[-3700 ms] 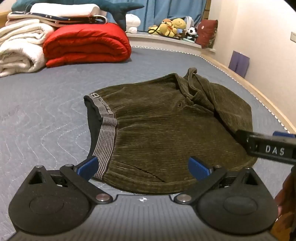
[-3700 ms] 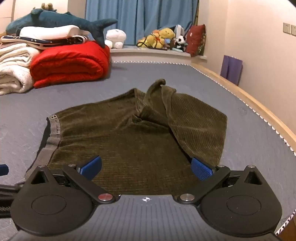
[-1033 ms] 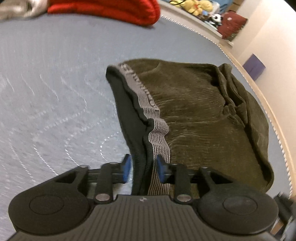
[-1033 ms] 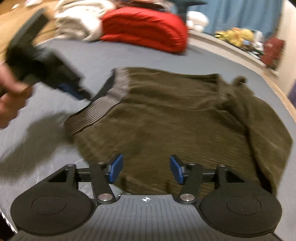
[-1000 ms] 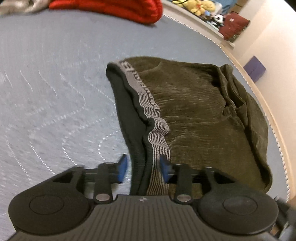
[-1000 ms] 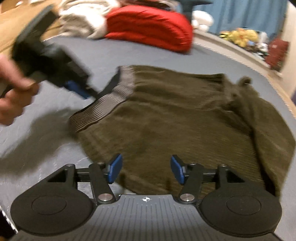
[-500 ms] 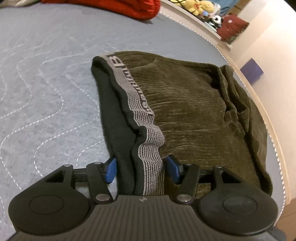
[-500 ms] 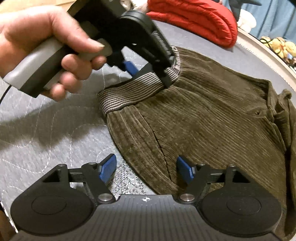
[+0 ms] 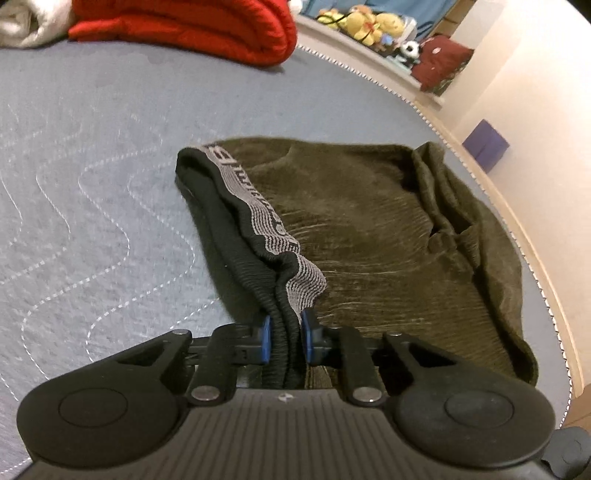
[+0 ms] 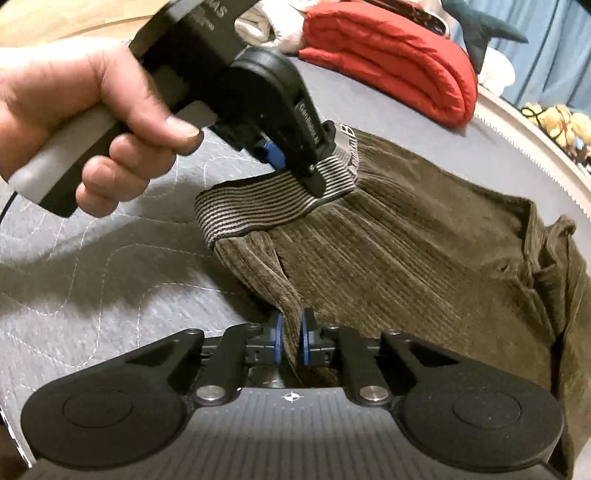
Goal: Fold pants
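Nearest me, my right hand-held gripper (image 10: pixel 291 339) has just clamped onto the near side edge of the pants (image 10: pixel 406 266), a ridge of olive corduroy pinched between the blue pads. My left hand-held gripper (image 9: pixel 284 338) has likewise just closed, and grips the striped waistband (image 9: pixel 273 236) with both layers bunched in its jaws. From the right wrist view I see the person's left hand (image 10: pixel 85 122) squeezing that tool's handle.

The pants lie flat on the grey quilted bed (image 9: pixel 92 184), legs already doubled over toward the far side, I think; the bunched cloth there is hard to read.

For a clean fold: lift both grips together, keep the held edge taut between them, carry it across level and lay it flush on the far edge. Uneven height would drag the lower layer.

Beyond: a red duvet (image 9: pixel 192 26), plush toys (image 9: pixel 354 22).
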Motion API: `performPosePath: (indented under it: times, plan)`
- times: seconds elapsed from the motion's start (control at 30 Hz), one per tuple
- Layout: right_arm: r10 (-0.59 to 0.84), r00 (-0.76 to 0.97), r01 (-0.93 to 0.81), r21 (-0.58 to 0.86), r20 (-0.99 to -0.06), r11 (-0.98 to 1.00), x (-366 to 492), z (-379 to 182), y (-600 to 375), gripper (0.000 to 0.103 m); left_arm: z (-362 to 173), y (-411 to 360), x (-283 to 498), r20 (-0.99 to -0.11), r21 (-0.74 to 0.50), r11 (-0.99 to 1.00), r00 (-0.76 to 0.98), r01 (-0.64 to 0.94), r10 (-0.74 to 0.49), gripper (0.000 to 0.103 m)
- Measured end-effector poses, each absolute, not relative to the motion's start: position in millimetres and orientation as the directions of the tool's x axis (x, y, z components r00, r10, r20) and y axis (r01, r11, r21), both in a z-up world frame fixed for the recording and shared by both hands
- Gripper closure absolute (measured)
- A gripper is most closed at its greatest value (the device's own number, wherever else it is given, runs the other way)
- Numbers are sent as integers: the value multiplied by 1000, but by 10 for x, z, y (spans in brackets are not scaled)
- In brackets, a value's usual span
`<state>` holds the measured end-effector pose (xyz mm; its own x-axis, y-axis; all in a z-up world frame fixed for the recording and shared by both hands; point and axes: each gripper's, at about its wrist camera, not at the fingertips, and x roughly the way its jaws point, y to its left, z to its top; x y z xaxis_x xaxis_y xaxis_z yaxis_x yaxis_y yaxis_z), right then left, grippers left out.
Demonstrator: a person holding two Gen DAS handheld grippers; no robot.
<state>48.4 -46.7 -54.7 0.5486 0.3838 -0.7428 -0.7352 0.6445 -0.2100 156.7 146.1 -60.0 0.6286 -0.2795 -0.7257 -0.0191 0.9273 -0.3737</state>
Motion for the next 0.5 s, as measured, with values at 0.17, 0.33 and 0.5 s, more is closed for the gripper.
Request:
performPosePath:
  times: [0.17,0.33,0.5]
  plan:
    - [424,553,-769,-244,-717,591,312,-460,-422,94,-458,1619,1379,-709,-377,926,646,-10,-282,90]
    - [494,528,-823,-273,-690,499,-11,-363,-326,94,-304,1856,1095,-704,-372,928,654,-9,-276,91]
    - [555,478,-869,-274,-680,412,-359,-292,-59,94,-219,2233,736,-718,-353,935,654,-45,-239,91]
